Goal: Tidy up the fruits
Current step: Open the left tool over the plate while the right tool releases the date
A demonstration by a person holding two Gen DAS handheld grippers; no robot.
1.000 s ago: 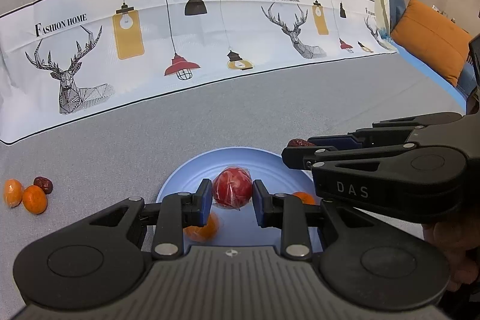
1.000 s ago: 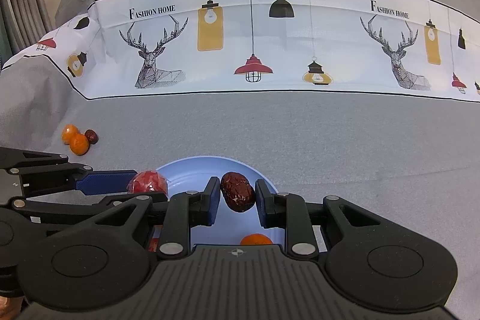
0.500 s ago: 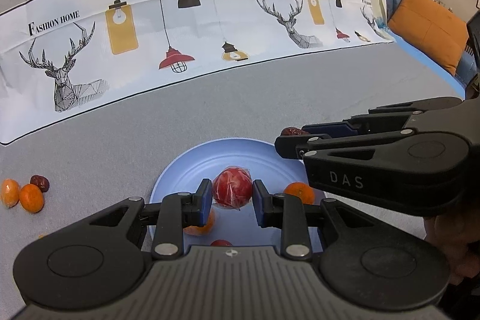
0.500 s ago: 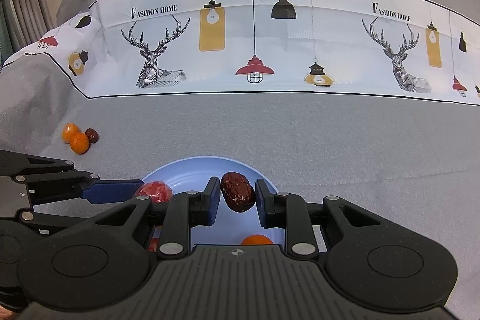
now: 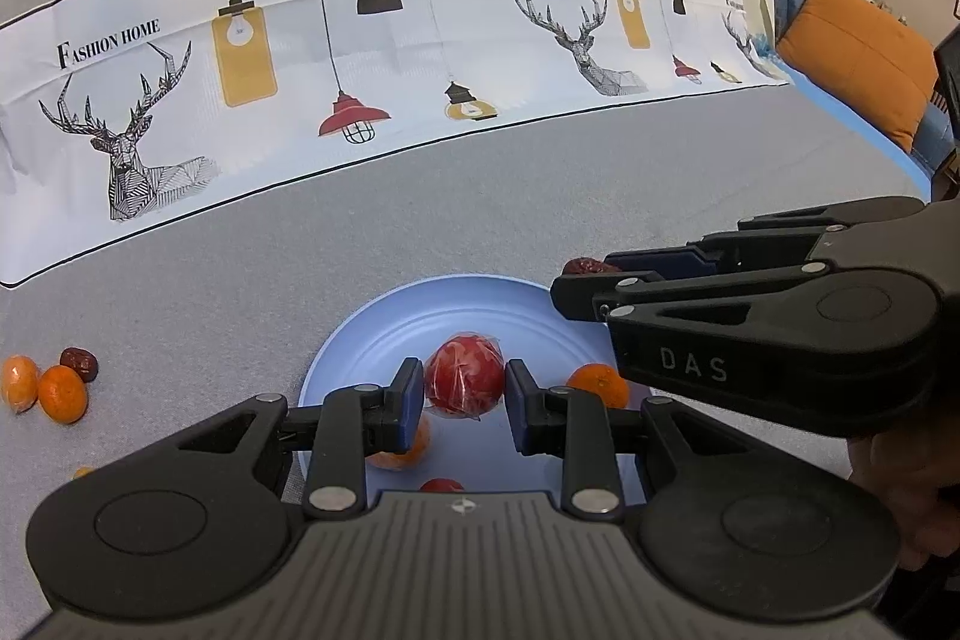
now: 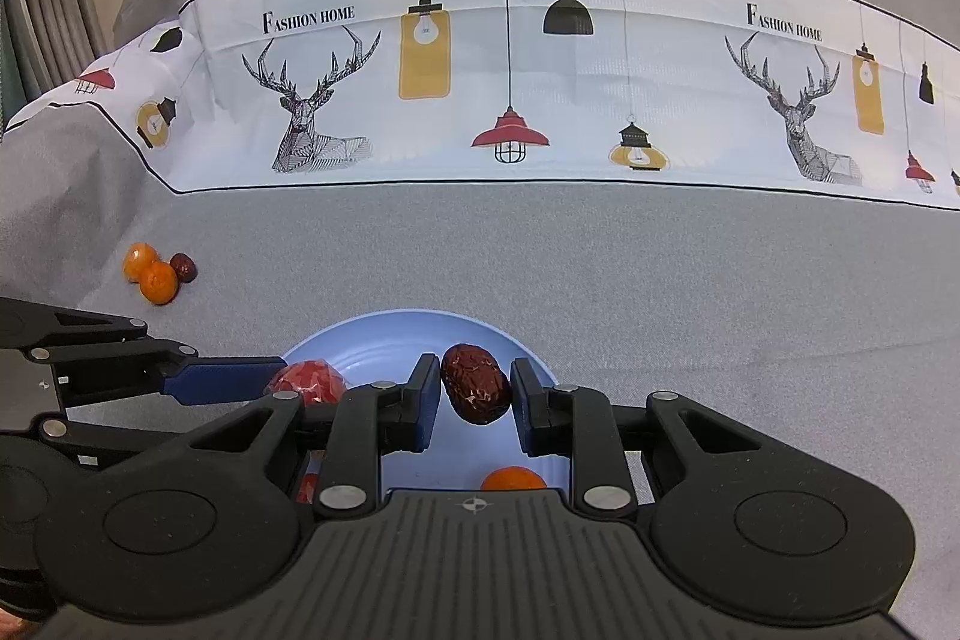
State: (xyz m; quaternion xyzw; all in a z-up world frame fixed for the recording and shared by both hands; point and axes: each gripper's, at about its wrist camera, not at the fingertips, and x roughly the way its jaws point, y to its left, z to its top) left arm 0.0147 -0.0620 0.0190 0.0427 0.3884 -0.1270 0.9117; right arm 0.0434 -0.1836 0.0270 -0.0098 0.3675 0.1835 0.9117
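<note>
A light blue plate (image 5: 384, 328) lies on the grey cloth; it also shows in the right wrist view (image 6: 372, 340). My left gripper (image 5: 463, 391) is shut on a plastic-wrapped red fruit (image 5: 463, 380) above the plate. My right gripper (image 6: 474, 397) is shut on a dark red date (image 6: 475, 391) above the plate's far part; from the left wrist view it reaches in from the right (image 5: 576, 280). On the plate lie a small orange (image 5: 600, 383), another orange (image 5: 399, 451) under the left finger, and a red piece (image 5: 441, 485).
Two small oranges (image 5: 60, 392) and a dried date (image 5: 79, 362) lie on the cloth to the left of the plate, also in the right wrist view (image 6: 157, 281). A white printed band (image 6: 540, 99) crosses the cloth behind. An orange cushion (image 5: 858, 57) sits far right.
Both grippers have kept hold of their fruits. The left gripper has drawn back and up a little, so more of the plate and its fruits shows below it.
</note>
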